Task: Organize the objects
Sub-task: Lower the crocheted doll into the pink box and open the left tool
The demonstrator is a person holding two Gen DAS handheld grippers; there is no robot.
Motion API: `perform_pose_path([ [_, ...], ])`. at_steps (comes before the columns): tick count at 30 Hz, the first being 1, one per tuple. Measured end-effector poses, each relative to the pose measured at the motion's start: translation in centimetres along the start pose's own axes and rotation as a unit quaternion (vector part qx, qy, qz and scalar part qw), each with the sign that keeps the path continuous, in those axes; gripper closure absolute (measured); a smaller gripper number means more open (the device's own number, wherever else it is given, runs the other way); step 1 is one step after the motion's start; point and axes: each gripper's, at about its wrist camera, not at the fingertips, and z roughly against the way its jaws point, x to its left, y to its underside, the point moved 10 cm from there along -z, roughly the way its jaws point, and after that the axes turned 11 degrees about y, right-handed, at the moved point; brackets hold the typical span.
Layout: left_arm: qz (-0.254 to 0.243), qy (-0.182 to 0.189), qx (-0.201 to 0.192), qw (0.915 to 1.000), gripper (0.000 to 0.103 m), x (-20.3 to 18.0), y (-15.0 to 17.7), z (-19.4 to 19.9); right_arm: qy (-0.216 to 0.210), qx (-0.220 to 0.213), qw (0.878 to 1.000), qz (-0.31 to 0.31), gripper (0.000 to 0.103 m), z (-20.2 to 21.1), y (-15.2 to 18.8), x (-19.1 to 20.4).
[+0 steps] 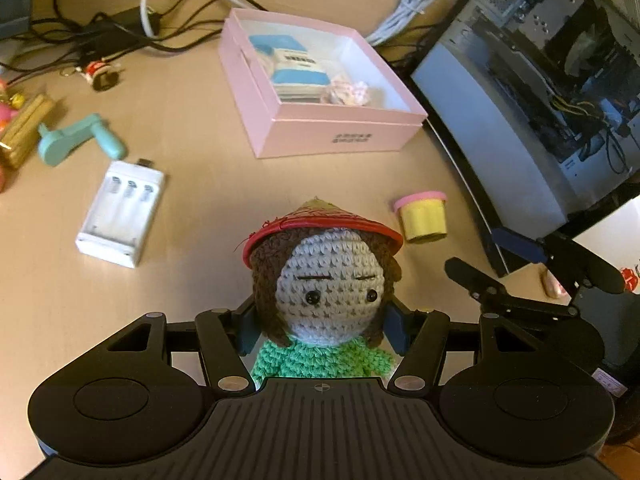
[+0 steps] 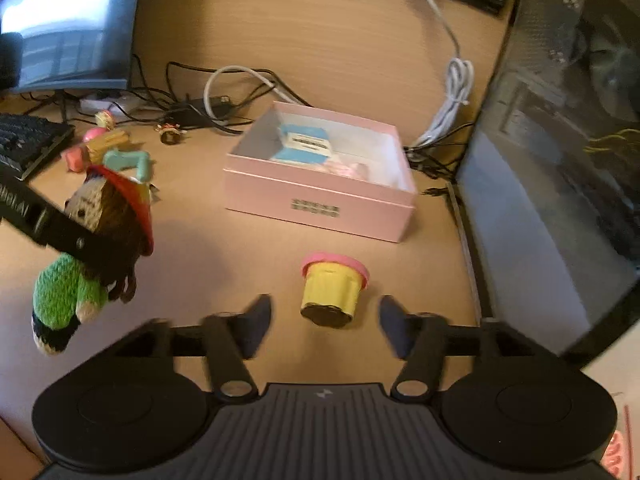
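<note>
My left gripper (image 1: pixel 320 330) is shut on a crochet doll (image 1: pixel 326 280) with a red hat, brown hair and green top, held above the desk; the doll also shows in the right wrist view (image 2: pixel 100 236), hanging from the left gripper's fingers. A pink open box (image 1: pixel 340 136) with a blue-and-white packet inside stands beyond it, also in the right wrist view (image 2: pixel 320 208). A yellow tub with a pink lid (image 2: pixel 332 288) lies on the desk just ahead of my right gripper (image 2: pixel 326 324), which is open and empty. The tub shows in the left wrist view (image 1: pixel 422 216) too.
A white battery charger (image 1: pixel 120 216) and a teal handle (image 1: pixel 76 140) lie at left, with small toys (image 1: pixel 16 128) by the edge. Black and white cables (image 1: pixel 120 28) tangle at the back. A PC case (image 1: pixel 540 92) stands at right. A keyboard (image 2: pixel 28 140) sits far left.
</note>
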Motion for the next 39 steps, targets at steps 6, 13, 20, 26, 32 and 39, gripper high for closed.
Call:
perform_pose_path([
  [6,0.024,-0.01,-0.002,0.9997,0.038,0.7,1.0,0.5,0.039,0.021,0.998,-0.052,0.031,-4.0,-0.7,-2.0],
  [13,0.061,-0.025,-0.018,0.9977,0.038,2.3,2.3,2.3,0.09,0.069,0.99,-0.086,0.038,-8.2,1.6,-4.3],
  [20,0.076,-0.039,-0.011,0.9963,0.038,3.0,3.3,2.3,0.062,0.053,0.995,-0.05,0.048,-7.1,2.7,-2.7],
  [26,0.06,-0.017,-0.014,0.998,0.038,1.2,0.5,2.1,0.025,0.025,0.997,-0.066,0.048,-3.9,0.7,-3.2],
  [32,-0.079,-0.01,-0.113,0.9904,0.037,-5.0,-11.4,2.9,0.013,-0.023,0.994,-0.102,0.048,-0.3,-1.4,-5.1],
  [39,-0.172,-0.046,-0.202,0.9631,0.036,-7.1,-21.6,-3.8,-0.004,-0.029,0.992,-0.123,0.048,1.0,-0.3,-4.8],
])
